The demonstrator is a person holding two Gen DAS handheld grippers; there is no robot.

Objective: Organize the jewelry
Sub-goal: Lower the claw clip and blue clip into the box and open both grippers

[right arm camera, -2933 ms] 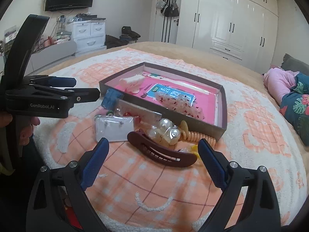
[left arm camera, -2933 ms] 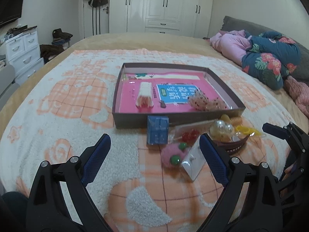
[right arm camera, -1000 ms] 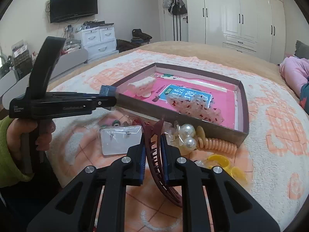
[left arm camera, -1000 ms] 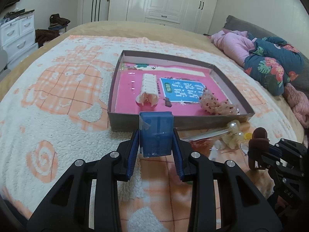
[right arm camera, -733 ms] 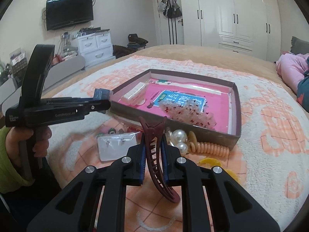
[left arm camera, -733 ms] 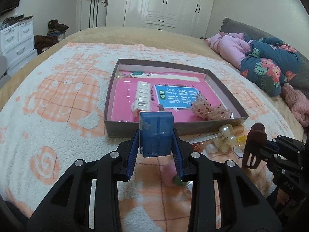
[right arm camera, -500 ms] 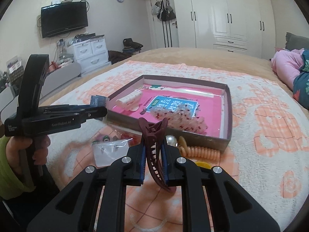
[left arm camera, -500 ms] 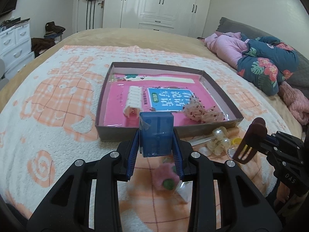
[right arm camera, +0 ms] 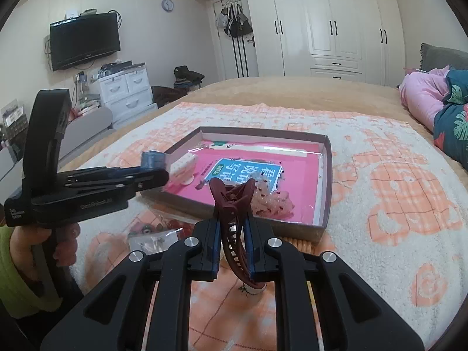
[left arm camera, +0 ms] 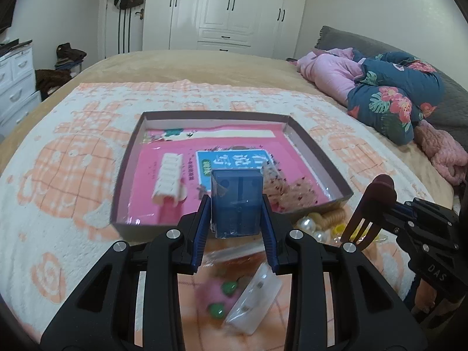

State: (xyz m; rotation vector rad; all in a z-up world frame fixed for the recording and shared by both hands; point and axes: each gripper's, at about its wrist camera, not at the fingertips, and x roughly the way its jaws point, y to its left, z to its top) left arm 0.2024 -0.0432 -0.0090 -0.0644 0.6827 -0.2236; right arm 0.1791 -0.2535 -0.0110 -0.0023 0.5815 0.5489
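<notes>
My left gripper [left arm camera: 236,218] is shut on a small blue box [left arm camera: 235,201] and holds it above the near wall of the brown tray [left arm camera: 317,152]; box and gripper also show in the right wrist view [right arm camera: 153,159]. My right gripper [right arm camera: 232,238] is shut on a dark red hair claw [right arm camera: 234,204], held above the blanket in front of the tray [right arm camera: 327,175]; the claw shows at the right of the left wrist view [left arm camera: 370,204]. Inside the tray lie a white hair clip [left arm camera: 169,175] and a sparkly scrunchie [left arm camera: 295,187] on a pink and blue card.
On the blanket in front of the tray lie pearl beads [left arm camera: 310,228], a beige coil hair tie [left arm camera: 333,215], a clear packet [left arm camera: 254,301], a pink pompom with green beads [left arm camera: 218,295] and a small white card [right arm camera: 155,239]. Folded clothes [left arm camera: 380,87] lie at the bed's right.
Both grippers have risen and moved forward toward the tray, the left still holding the blue box, the right still holding the hair claw. The loose items on the blanket have not moved.
</notes>
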